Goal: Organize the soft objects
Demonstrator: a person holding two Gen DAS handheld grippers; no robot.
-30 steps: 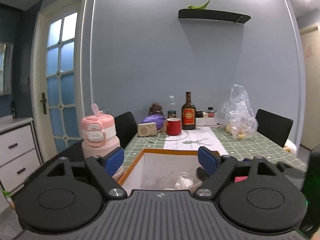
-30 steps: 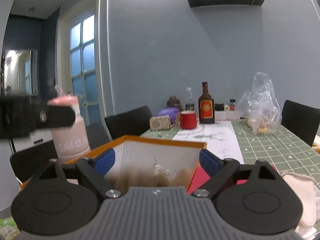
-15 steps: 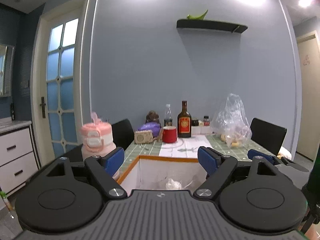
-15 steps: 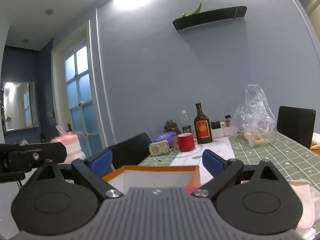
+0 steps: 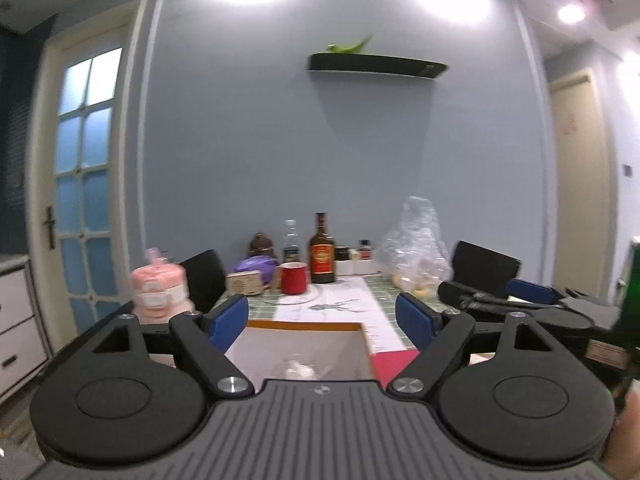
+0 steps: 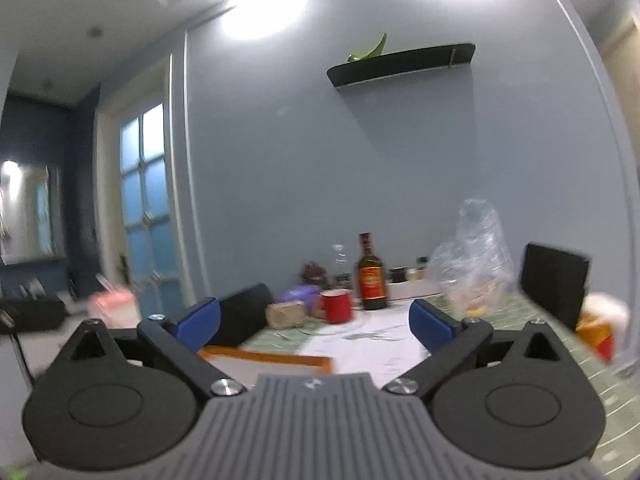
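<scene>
Two grippers, left gripper and right gripper, both with blue pads spread apart and gripping nothing, above the orange-rimmed box. A pale soft object, blurred, lies inside the box on the green checked table, near the red mug.

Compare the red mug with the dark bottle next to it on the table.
The red mug is short and squat; the dark bottle is tall with a narrow neck. The mug is plain red, while the bottle is dark brown with a red label. The mug's top is open; whether the bottle is capped is too blurred to tell. Both stand upright, side by side, at the far end of the table.
</scene>
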